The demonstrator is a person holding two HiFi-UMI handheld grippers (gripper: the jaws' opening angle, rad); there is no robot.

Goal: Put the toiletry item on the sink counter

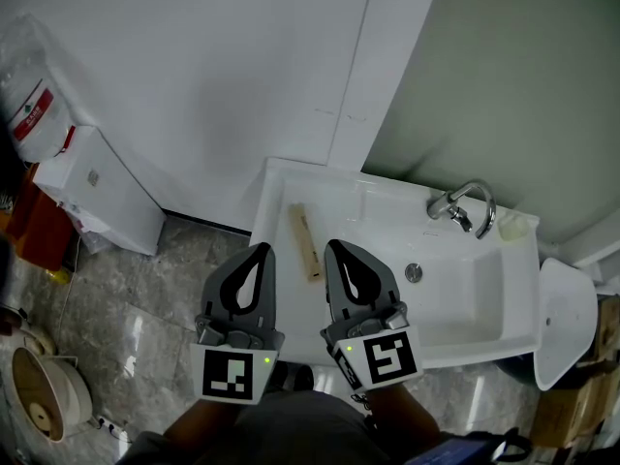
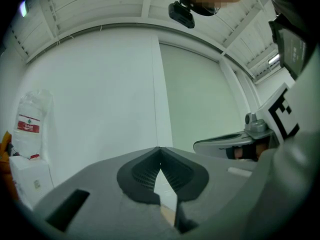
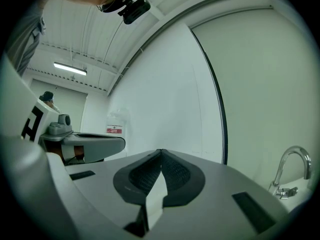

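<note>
Head view has you holding both tools low and close to your body, side by side at the front edge of the white sink counter (image 1: 276, 187). Your left gripper (image 1: 260, 252) sits over the grey marbled floor tiles (image 1: 165, 289), just off the counter's front left corner. Your right gripper (image 1: 339, 252) sits over the counter's front edge.

The slim tan stick-shaped toiletry item (image 1: 307, 243) lies flat on the left part of the counter, left of the basin. It runs lengthwise from back to front. It is between the two gripper tips and touches neither.

Left gripper view shows the left gripper (image 2: 160, 151) with its jaws pressed together at the tips. Only a narrow wedge of gap lies behind them and nothing is held there. Right gripper view shows the same for the right gripper (image 3: 161, 153): tips meeting, nothing between them.

A curved chrome faucet (image 1: 467, 207) stands at the back edge of the counter toward the right. A small pale yellow block (image 1: 511, 226) lies just beside it at the back right corner. The round metal drain (image 1: 414, 272) sits in the basin floor.

Left of the counter, apart from it, a low white cabinet (image 1: 102, 187) stands against the wall. A clear plastic bag with a red label (image 1: 34, 114) rests on its far end.
</note>
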